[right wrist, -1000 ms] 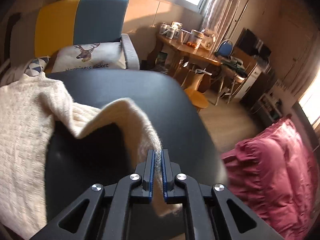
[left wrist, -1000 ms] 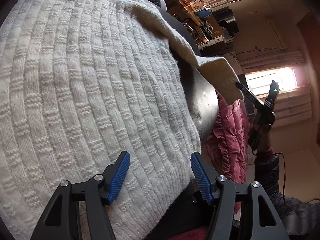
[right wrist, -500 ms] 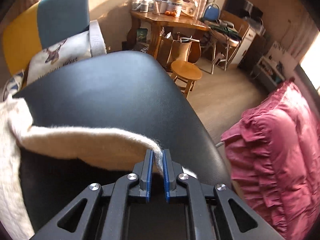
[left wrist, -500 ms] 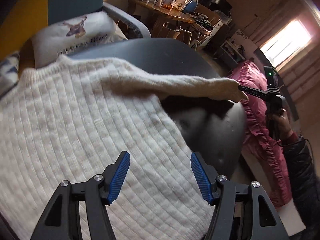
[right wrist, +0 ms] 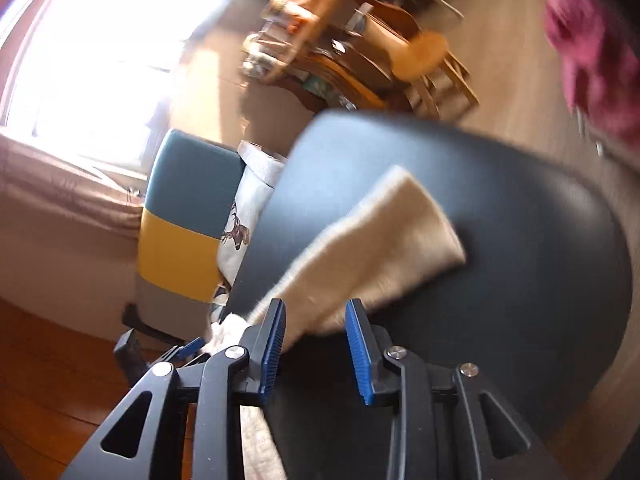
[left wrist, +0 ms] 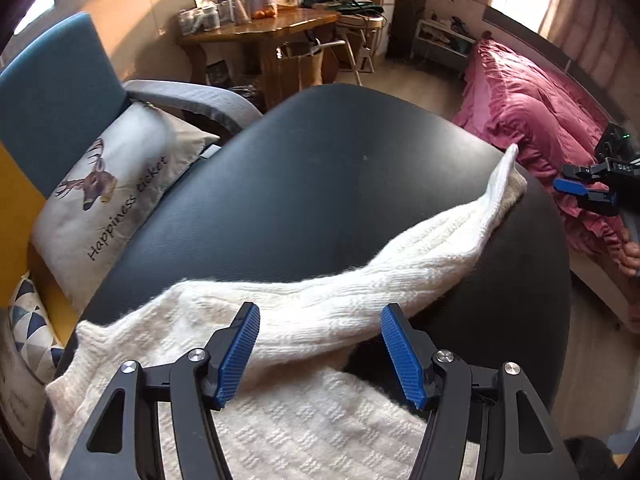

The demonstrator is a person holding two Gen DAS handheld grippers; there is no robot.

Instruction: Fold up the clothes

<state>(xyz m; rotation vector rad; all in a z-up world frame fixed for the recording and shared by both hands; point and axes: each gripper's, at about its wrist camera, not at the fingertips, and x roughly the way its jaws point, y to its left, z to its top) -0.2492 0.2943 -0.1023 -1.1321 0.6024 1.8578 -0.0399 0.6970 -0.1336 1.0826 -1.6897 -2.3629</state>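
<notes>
Cream knit sweater (left wrist: 304,424): ribbed, one sleeve (left wrist: 432,256) stretched flat across black desk (left wrist: 320,168). Left gripper (left wrist: 318,354) and right gripper (right wrist: 316,346): jaws released, empty.

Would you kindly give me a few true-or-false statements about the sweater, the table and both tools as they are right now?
1. The cream sweater lies on a black table. True.
2. The right tool is clamped on the sleeve. False: its jaws stand apart and the sleeve lies free on the table.
3. The left tool is open above the sweater. True.
4. The sleeve is folded over the sweater's body. False: it stretches out sideways across the table.
5. A deer-print cushion sits on the chair beside the table. True.
</notes>
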